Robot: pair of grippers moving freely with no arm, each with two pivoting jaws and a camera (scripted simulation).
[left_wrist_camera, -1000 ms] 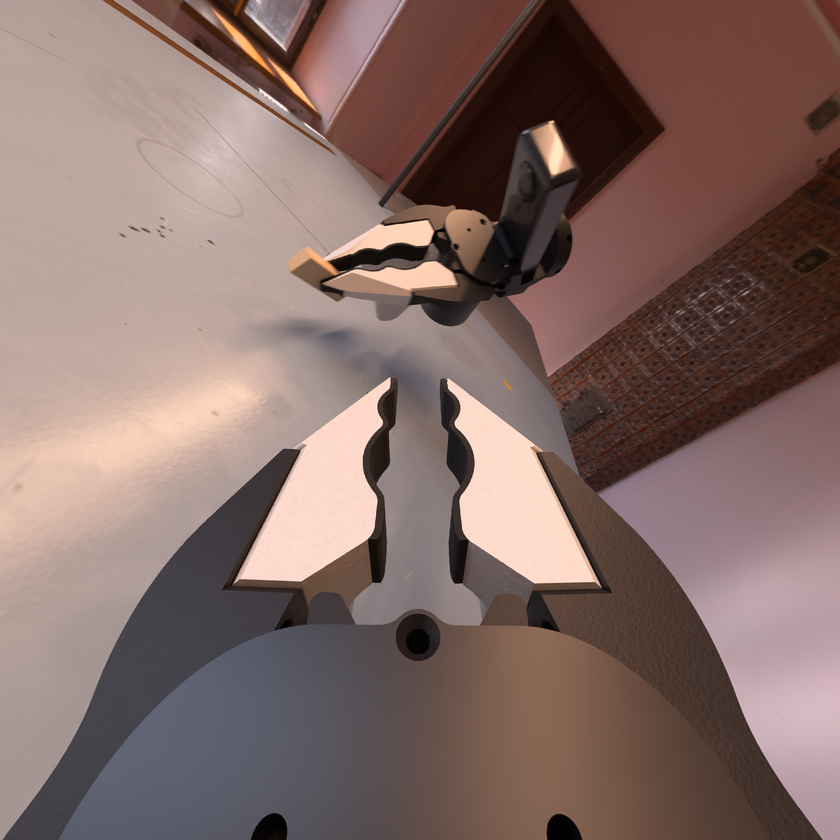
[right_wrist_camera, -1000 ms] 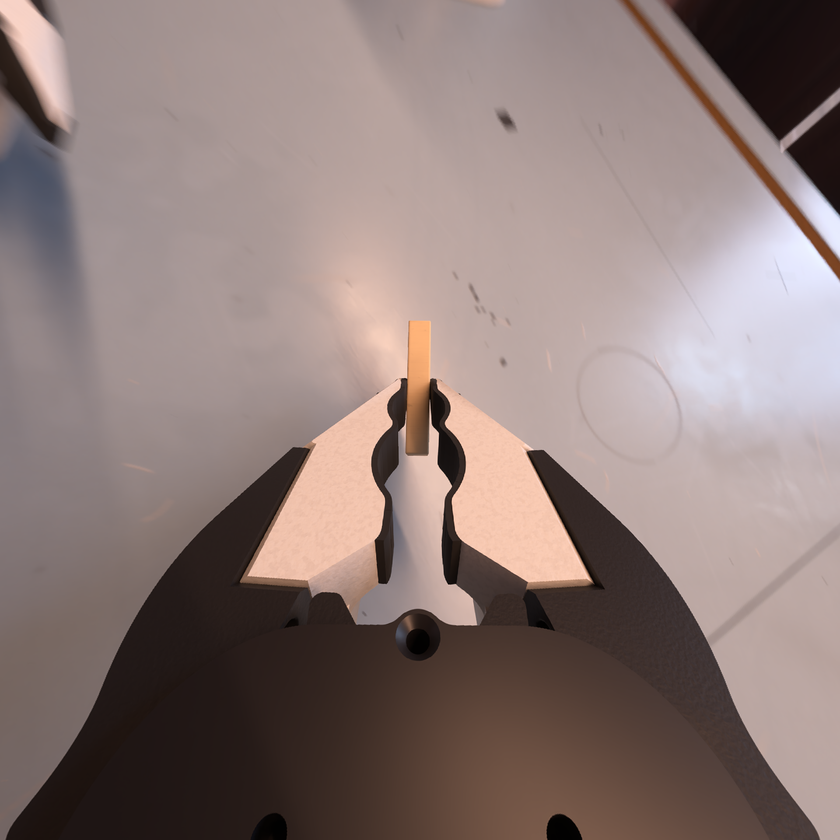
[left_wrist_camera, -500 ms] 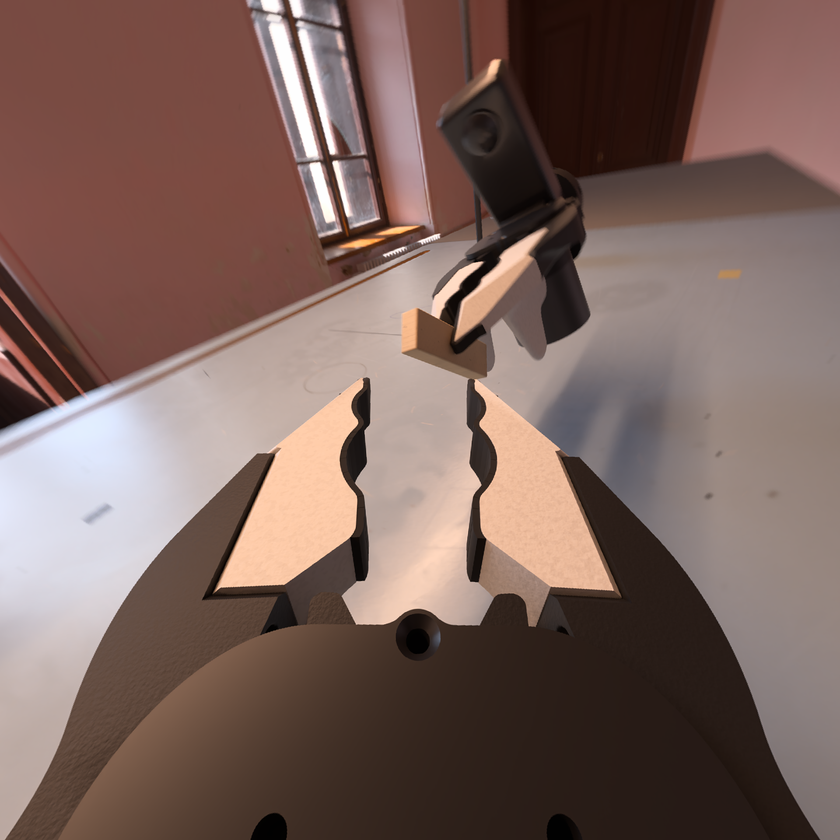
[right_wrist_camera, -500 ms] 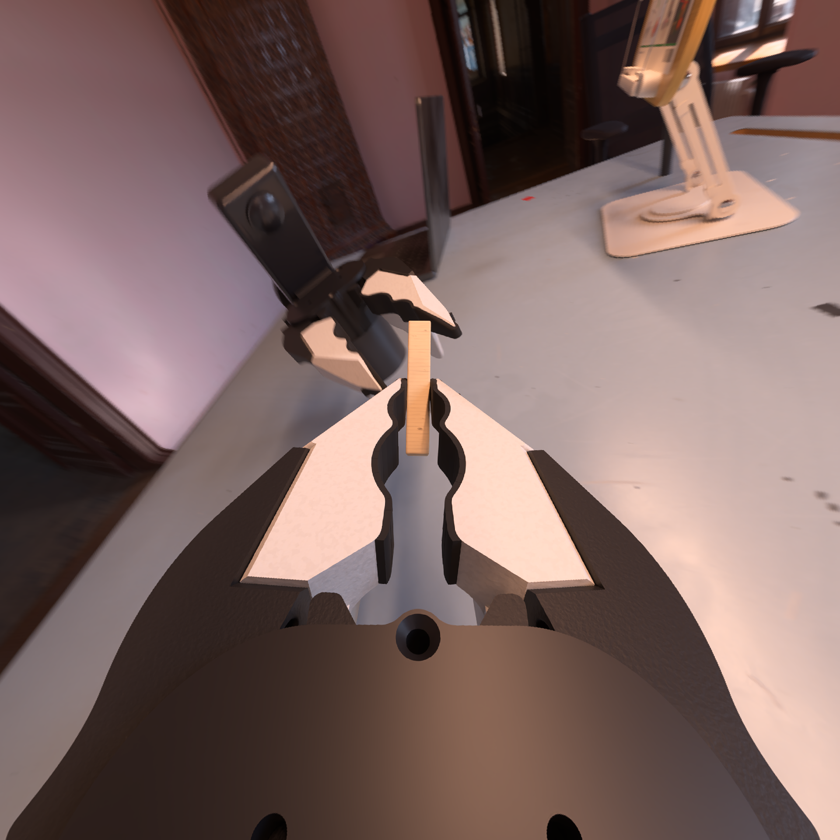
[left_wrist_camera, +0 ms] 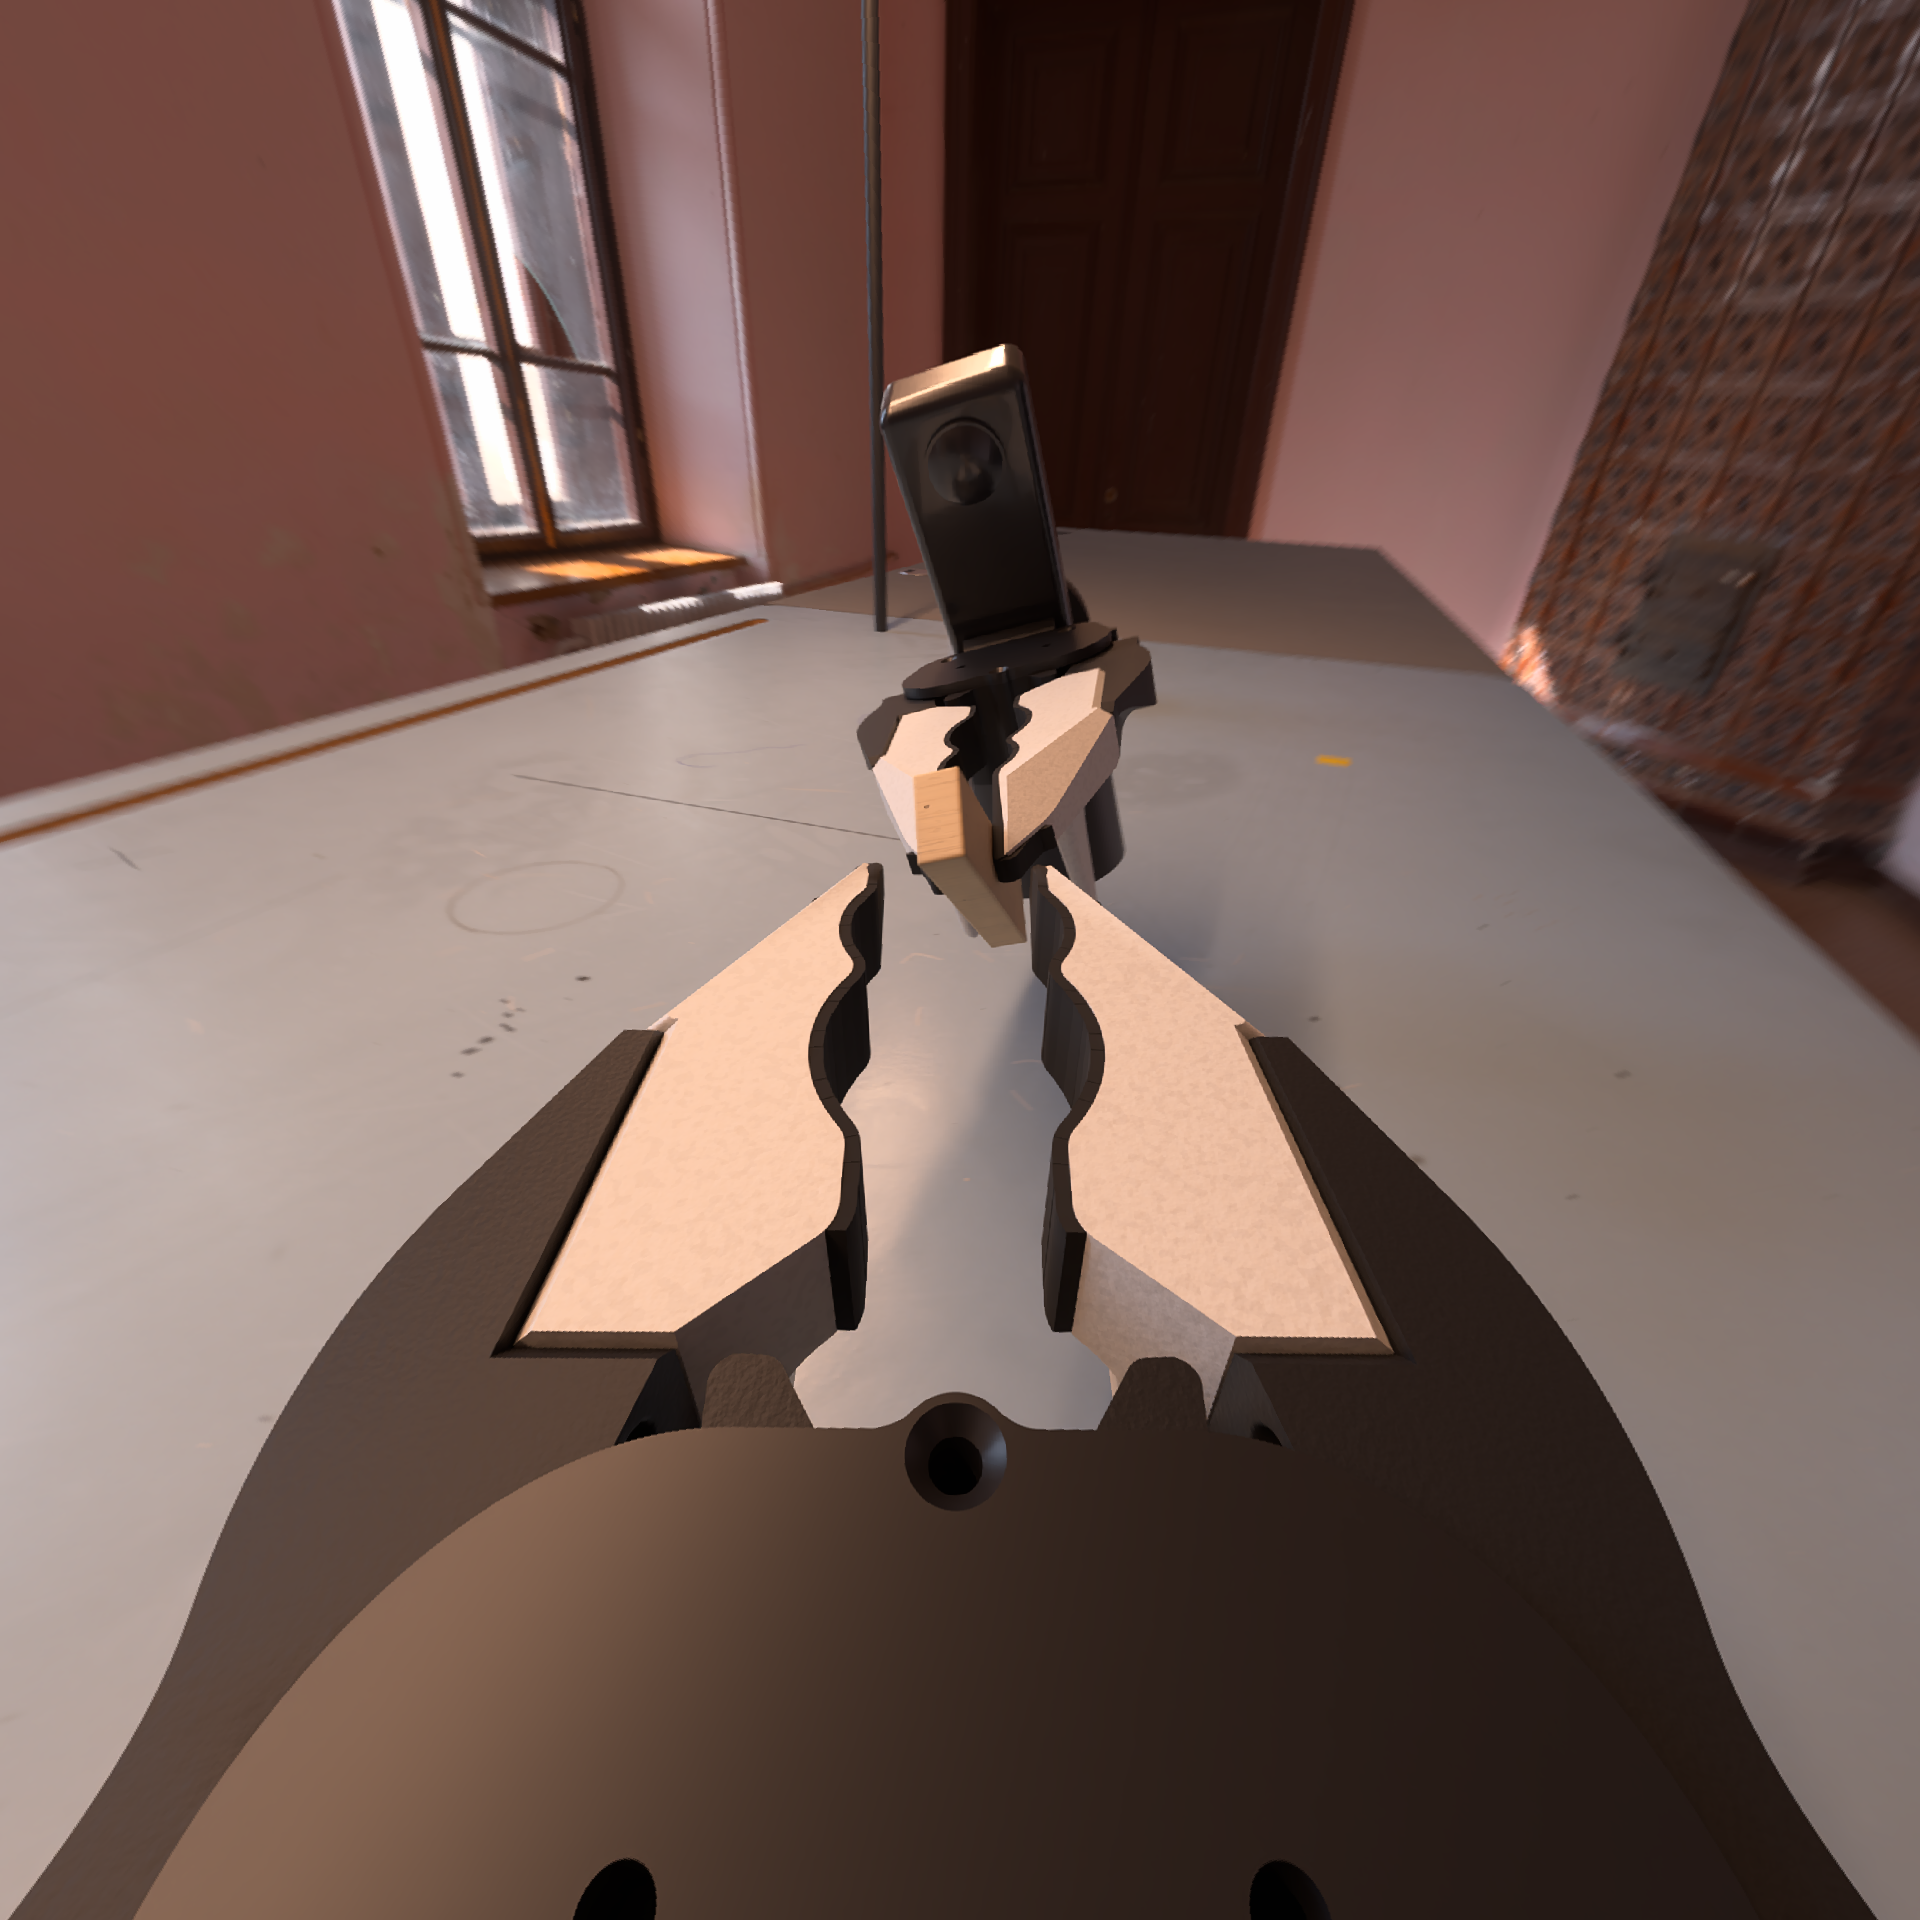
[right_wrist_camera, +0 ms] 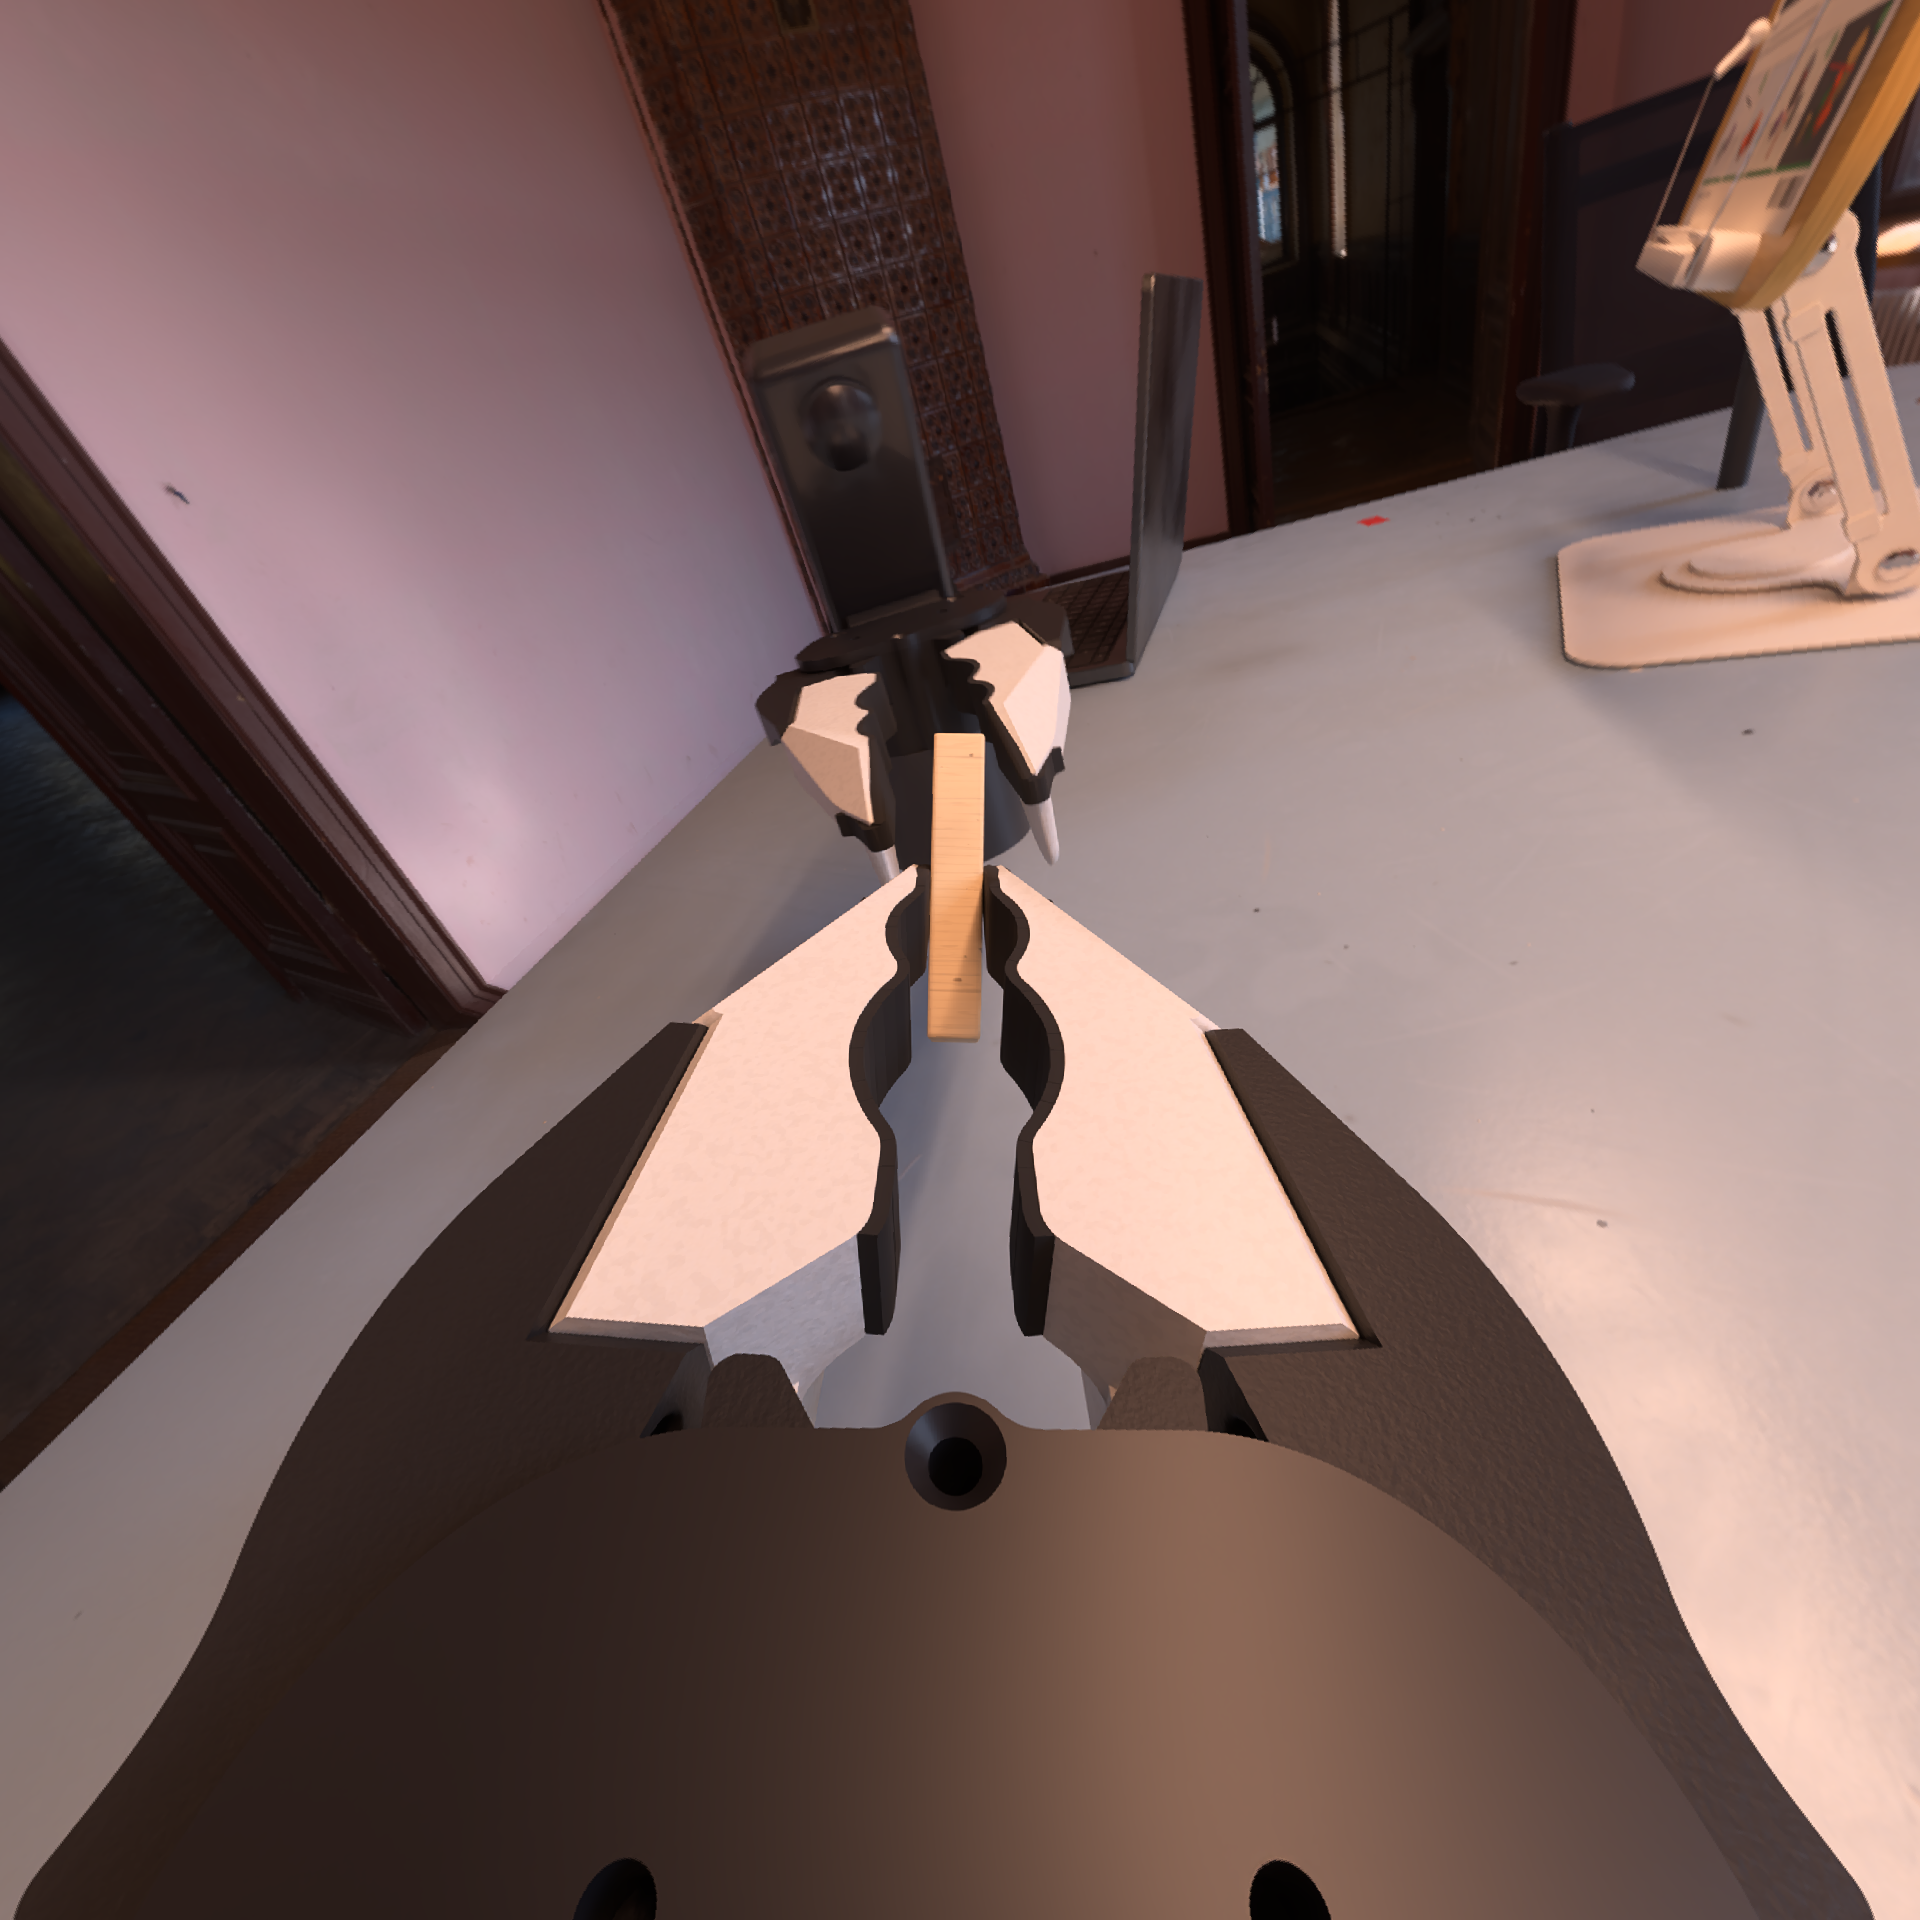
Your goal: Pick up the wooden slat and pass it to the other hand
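Note:
The wooden slat (right_wrist_camera: 957, 883) is a short pale strip held on edge between the tips of my right gripper (right_wrist_camera: 954, 896), which is shut on it above the grey table (right_wrist_camera: 1455, 935). My left gripper (left_wrist_camera: 958, 883) is open and empty. The two grippers face each other nose to nose. In the left wrist view the slat (left_wrist_camera: 961, 850) sticks out of the right gripper (left_wrist_camera: 987, 821) and its near end sits just beyond my open fingertips, close to the right one. In the right wrist view the left gripper (right_wrist_camera: 940, 779) is open right behind the slat's far end.
A white stand holding a board (right_wrist_camera: 1766, 416) sits on the table at the right. A dark upright panel (right_wrist_camera: 1164, 468) stands at the table's far edge behind the left gripper. The table edge (right_wrist_camera: 582, 997) runs close on the left of the right wrist view. A thin pole (left_wrist_camera: 873, 312) rises behind the right gripper.
Both grippers have swung up from facing the table to facing each other and closed the distance. The slat stays in the right gripper. The left fingers have opened wider.

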